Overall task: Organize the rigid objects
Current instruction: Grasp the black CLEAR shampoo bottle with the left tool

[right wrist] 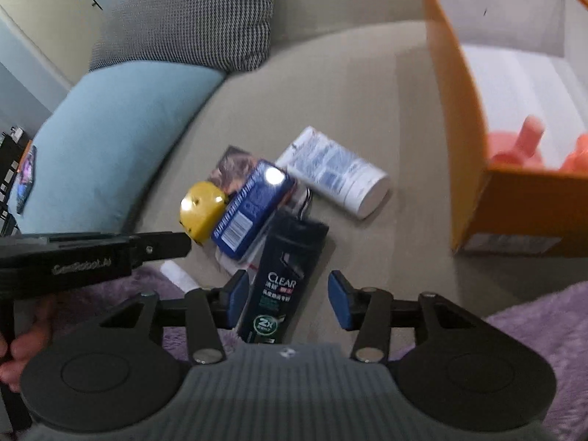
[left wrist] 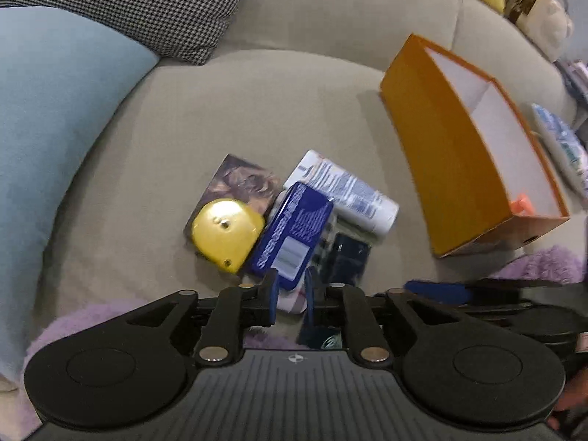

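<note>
We had hardly begun. The orange box (left wrist: pixel 433 147) stood open on the sofa (left wrist: pixel 294 92), with only some orange-pink pieces (right wrist: pixel 529 147) visible in it. Everything else lay in one pile well to the left of the box: a white tube (right wrist: pixel 334 172) nearest it, then a dark shampoo bottle (right wrist: pixel 290 268), a blue tin (left wrist: pixel 294 235) partly on top of the pile, a yellow tape measure (left wrist: pixel 228 231), and a picture card (left wrist: pixel 242 180) under those two — all of it still to be moved.

Our right gripper (right wrist: pixel 286 301) hung over the near end of the shampoo bottle, jaws apart on either side of it and not pressing, so nothing was held. Our left gripper (left wrist: pixel 292 294) pointed at the near end of the blue tin — jaws almost together, a narrow gap between them, and empty.
</note>
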Available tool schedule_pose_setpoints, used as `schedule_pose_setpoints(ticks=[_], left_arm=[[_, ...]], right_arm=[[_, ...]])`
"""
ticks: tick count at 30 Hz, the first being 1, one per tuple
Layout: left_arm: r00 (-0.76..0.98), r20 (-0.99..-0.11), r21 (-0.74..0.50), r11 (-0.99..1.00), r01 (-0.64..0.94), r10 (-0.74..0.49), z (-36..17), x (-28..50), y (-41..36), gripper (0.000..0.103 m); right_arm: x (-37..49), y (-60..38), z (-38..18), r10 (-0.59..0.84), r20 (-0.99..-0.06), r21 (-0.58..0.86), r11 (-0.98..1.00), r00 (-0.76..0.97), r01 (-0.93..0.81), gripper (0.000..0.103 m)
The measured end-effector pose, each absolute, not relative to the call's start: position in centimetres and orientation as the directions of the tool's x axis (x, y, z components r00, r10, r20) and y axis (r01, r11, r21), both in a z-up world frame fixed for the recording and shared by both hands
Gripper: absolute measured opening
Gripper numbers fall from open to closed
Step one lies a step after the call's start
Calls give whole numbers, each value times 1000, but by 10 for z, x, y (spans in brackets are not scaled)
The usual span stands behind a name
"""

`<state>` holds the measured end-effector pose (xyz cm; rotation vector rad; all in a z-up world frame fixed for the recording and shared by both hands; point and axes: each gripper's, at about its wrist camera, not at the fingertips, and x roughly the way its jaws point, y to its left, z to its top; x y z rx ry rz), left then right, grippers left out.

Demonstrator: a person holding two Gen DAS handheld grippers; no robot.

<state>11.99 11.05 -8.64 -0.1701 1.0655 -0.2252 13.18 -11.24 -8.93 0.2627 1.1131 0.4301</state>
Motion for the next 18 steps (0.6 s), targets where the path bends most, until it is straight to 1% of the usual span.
schedule_pose_setpoints(ticks=[2,3,5,7,9,10,11,12,14,16,18], left_arm=[[457,-840,-288,954,82,-293,-90,122,116,19],[448,-845,-285,955,81,-290,-92,123,115,19],[420,-862,-249,958,140,-285,-95,124,106,19],[374,-874,-251,947,199,-310,-99,126,97,19],[326,-884,-267,935,235,-334,-105,131,91,26],[296,-897,-261,934,244,-328,-109,135,87,27],[273,-910,-247,936,250,-313,-113,139,84,28],[252,-921,-233,938,258,-298,-116,141,80,28],[213,-936,-215,935,281,-279,-123,146,72,31],[184,-950,-191,936,297,-252,-128,149,65,31],[148,-959,-185,933,309,-240,-135,154,57,31]], right_arm=[[135,-111,-96,454,-815,415,891,360,-184,50],[138,-110,-99,456,-819,421,890,349,-176,50],[139,-108,-101,448,-825,416,894,345,-166,49],[140,-106,-99,412,-835,371,911,365,-181,49],[141,-104,-96,367,-845,308,928,388,-208,44],[143,-104,-98,363,-850,301,930,383,-213,36],[144,-106,-100,365,-854,306,929,371,-209,32],[144,-108,-101,363,-856,306,930,368,-204,30],[142,-108,-103,327,-863,259,941,386,-219,30],[140,-108,-103,301,-865,220,947,402,-235,30],[141,-110,-107,313,-866,239,944,389,-227,30]])
